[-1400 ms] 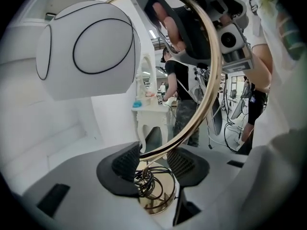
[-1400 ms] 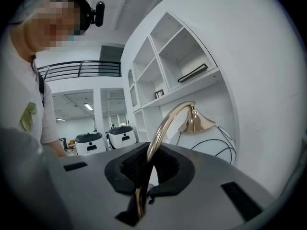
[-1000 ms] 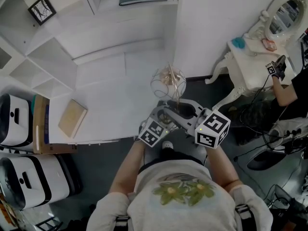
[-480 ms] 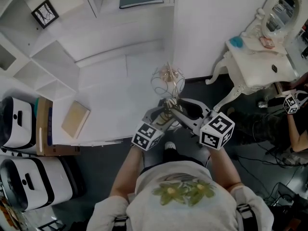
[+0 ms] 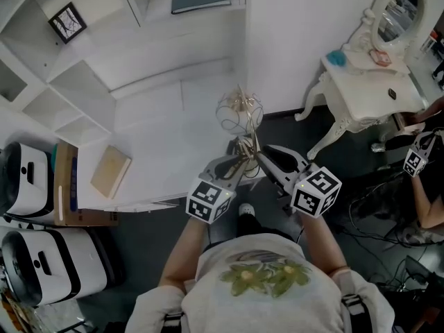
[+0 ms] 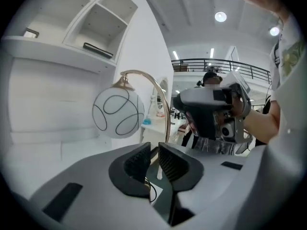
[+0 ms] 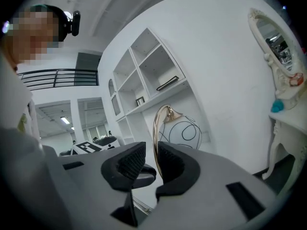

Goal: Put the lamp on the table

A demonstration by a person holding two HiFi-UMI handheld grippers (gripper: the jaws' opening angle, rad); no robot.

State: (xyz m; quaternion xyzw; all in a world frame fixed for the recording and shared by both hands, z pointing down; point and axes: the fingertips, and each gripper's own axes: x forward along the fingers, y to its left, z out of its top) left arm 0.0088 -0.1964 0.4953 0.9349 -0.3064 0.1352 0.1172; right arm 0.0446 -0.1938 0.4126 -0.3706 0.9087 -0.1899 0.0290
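Observation:
The lamp (image 5: 239,113) has a clear globe with black lines and a curved gold stem. It stands upright just past the white table's (image 5: 159,116) right front corner, over dark floor. Both grippers meet at its lower stem. My left gripper (image 5: 237,164) is closing, its jaws nearly together on the low end of the stem (image 6: 165,109) below the globe (image 6: 118,113). My right gripper (image 5: 260,157) is also closing. The stem (image 7: 155,128) runs down between its jaws (image 7: 152,159) against the right pad, clear of the left one. The lamp's base is hidden.
A tan book (image 5: 109,171) lies on the table near its front left. White shelves (image 5: 41,96) stand behind. A white dressing table (image 5: 368,82) with a mirror is at right. White cases (image 5: 28,179) sit at far left. Another person's gripper (image 5: 416,161) shows at the right edge.
Both marker cubes have drawn slightly back toward me and apart. The lamp stays in about the same place. The other person at right has shifted lower.

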